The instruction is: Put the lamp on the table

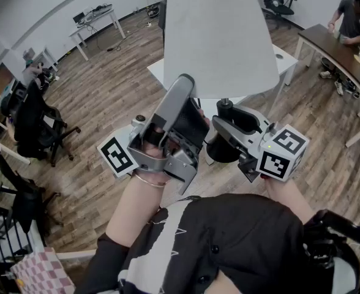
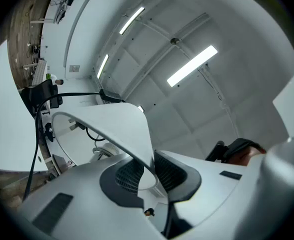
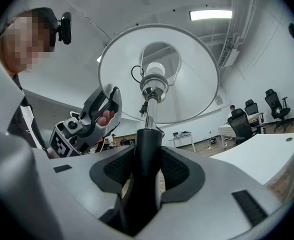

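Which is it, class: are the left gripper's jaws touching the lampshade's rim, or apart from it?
Touching. The left gripper view shows the lampshade pinched at its rim between the jaws of the left gripper.

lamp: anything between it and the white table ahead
Nothing visible. The lamp is held up, right gripper shut on its stem, left gripper pinching the shade; the white table lies just beyond, partly hidden by the shade.
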The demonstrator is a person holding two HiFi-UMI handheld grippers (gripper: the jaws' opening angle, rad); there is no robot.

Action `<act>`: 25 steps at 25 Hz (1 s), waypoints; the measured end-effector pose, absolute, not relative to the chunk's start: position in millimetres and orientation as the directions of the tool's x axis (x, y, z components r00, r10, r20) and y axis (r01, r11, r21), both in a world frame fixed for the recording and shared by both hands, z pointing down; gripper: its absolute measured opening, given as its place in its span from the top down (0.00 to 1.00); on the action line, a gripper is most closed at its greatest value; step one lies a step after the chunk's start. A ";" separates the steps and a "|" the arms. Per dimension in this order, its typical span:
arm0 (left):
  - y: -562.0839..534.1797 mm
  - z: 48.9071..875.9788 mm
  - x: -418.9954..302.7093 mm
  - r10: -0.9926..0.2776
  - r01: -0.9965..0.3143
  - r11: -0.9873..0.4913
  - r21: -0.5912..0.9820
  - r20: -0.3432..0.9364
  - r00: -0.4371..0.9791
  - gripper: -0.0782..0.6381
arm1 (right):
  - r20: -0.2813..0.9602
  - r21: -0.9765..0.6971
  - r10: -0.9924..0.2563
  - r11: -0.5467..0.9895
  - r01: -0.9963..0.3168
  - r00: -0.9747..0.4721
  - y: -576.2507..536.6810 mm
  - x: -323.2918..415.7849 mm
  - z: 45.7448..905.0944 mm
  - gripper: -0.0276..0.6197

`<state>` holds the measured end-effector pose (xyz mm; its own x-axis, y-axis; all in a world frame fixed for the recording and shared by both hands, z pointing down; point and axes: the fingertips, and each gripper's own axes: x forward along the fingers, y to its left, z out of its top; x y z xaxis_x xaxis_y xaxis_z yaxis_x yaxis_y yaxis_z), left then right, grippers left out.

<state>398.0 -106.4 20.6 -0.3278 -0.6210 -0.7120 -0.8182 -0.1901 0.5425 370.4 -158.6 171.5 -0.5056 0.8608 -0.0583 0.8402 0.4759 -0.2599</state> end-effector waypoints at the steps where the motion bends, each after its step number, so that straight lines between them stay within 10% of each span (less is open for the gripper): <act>1: -106.4 20.1 397.3 -0.624 -0.817 -0.188 0.545 -0.709 -0.329 0.79 | -0.060 -0.263 0.862 0.473 0.841 -0.503 -158.0 370.0 171.4 0.70; 25: -24.7 53.1 355.9 -0.651 -0.805 -0.134 0.577 -0.664 -0.367 0.79 | -0.058 -0.260 0.873 0.455 0.852 -0.484 -74.4 329.0 206.3 0.70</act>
